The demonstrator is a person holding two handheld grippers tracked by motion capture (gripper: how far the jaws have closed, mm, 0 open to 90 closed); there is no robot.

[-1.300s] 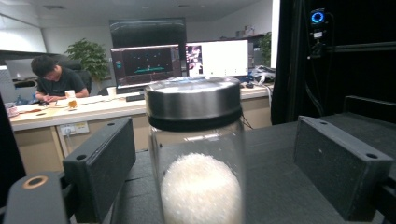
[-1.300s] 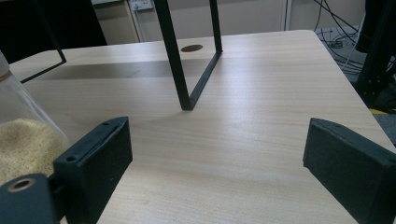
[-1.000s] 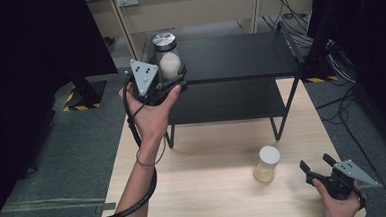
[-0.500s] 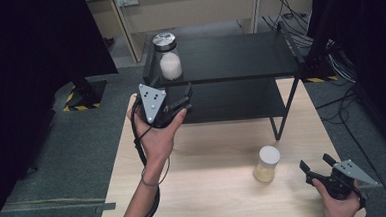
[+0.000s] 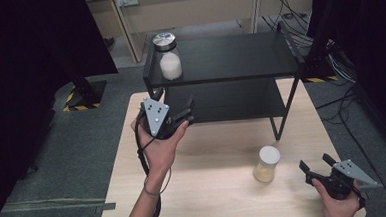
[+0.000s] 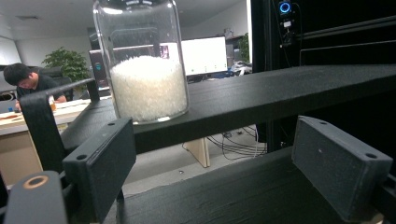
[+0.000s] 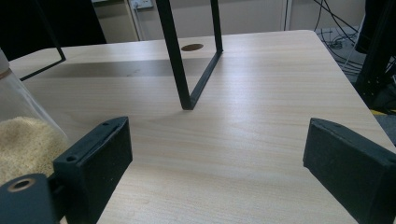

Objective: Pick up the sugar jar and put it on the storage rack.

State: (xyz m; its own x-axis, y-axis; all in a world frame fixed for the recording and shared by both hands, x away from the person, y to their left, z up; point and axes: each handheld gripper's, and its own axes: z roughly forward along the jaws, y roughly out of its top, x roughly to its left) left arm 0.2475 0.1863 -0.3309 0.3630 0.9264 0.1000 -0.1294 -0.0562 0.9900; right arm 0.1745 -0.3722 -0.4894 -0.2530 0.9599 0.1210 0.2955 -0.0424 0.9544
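Observation:
A glass jar of white grains (image 5: 169, 59) with a metal lid stands at the left end of the black rack's top shelf (image 5: 238, 56). In the left gripper view the glass jar (image 6: 145, 74) rises just above and beyond the jaws. My left gripper (image 5: 174, 101) is open and holds nothing, level with the lower shelf (image 6: 243, 191), below the jar. A white-lidded jar of tan grains (image 5: 267, 163) stands on the wooden table (image 5: 210, 192). To its right my right gripper (image 5: 316, 163) is open, with the tan jar (image 7: 21, 140) left of its jaws.
The rack's front leg (image 7: 180, 60) stands on the table ahead of the right gripper. A round hole (image 7: 192, 47) lies in the tabletop behind it. Cables (image 5: 322, 26) trail on the floor at the far right. Dark curtains flank both sides.
My left gripper has come down from the jar on the top shelf and back toward the person; the jar stays put. The right gripper has not moved.

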